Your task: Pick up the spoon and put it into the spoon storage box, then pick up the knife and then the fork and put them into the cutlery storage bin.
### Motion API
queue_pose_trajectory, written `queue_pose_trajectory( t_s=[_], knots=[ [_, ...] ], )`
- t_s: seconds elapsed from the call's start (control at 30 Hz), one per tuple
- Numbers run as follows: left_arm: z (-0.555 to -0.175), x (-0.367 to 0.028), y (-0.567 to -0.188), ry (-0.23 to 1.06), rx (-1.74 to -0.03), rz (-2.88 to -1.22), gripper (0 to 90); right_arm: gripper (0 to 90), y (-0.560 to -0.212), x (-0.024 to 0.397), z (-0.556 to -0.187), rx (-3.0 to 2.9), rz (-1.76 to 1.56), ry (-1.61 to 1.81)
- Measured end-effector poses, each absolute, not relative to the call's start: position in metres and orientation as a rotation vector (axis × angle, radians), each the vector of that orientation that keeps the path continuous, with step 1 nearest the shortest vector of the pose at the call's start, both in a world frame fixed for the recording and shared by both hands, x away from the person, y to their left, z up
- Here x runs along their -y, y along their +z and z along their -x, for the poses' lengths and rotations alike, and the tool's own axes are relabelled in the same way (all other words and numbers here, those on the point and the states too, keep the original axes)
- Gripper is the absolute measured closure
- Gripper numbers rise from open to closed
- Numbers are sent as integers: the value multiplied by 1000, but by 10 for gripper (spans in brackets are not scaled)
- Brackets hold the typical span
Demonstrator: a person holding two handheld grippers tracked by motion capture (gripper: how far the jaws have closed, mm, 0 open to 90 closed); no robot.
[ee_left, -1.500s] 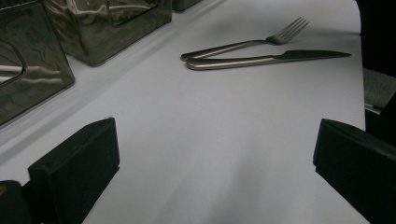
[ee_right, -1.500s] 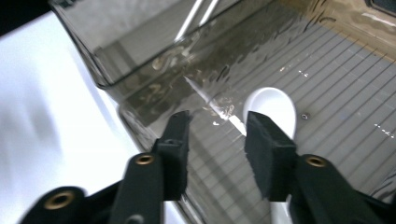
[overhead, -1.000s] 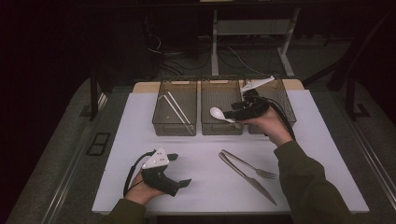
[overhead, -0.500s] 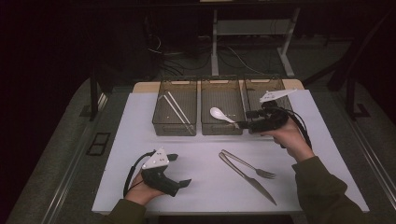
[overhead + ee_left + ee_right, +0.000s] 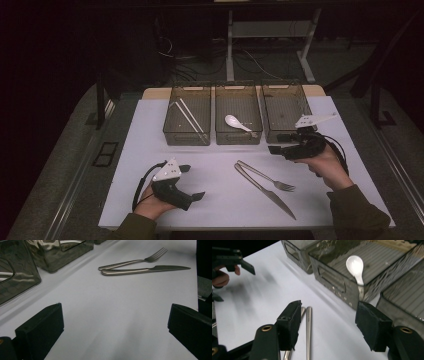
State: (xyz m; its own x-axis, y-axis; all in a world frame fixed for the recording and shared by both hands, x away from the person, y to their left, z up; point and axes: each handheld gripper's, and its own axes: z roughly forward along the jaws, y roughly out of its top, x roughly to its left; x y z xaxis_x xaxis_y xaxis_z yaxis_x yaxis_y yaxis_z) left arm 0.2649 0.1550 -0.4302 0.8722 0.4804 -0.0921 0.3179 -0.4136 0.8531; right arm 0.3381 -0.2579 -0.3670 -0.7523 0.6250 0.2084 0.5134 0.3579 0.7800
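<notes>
Steel fork (image 5: 270, 179) and knife (image 5: 265, 191) lie crossed near the empty, spread right gripper (image 5: 276, 143).

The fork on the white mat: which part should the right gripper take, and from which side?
Probably the fork at mid-handle, from above, jaws across it. It lies flat, its handle end meets the knife, the two spread apart toward the tines. The right gripper is open, empty.

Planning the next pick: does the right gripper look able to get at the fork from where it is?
Probably yes. The right gripper is open and holds nothing, and the fork lies flat on bare white table below it. One snag: the knife lies right alongside, handles nearly touching, so the fingers might catch both.
</notes>
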Motion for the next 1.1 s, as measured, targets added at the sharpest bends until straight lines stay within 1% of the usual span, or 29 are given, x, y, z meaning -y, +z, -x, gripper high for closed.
queue_pose_trajectory(
  t_s=[0.43,0.8,0.97,1.1],
  knots=[
    [-264,-155,-430,205,-592,-2034,0,373,-386,276,-303,-2526,-1059,1302],
    [-264,-156,-430,209,-593,-2035,0,372,-404,291,-283,-2552,-1106,1248],
    [-265,-156,-431,211,-591,-2041,0,394,-415,294,-277,-2582,-1123,1218],
    [-265,-156,-430,213,-593,-2041,0,432,-422,293,-273,-2613,-1125,1186]
  ],
)
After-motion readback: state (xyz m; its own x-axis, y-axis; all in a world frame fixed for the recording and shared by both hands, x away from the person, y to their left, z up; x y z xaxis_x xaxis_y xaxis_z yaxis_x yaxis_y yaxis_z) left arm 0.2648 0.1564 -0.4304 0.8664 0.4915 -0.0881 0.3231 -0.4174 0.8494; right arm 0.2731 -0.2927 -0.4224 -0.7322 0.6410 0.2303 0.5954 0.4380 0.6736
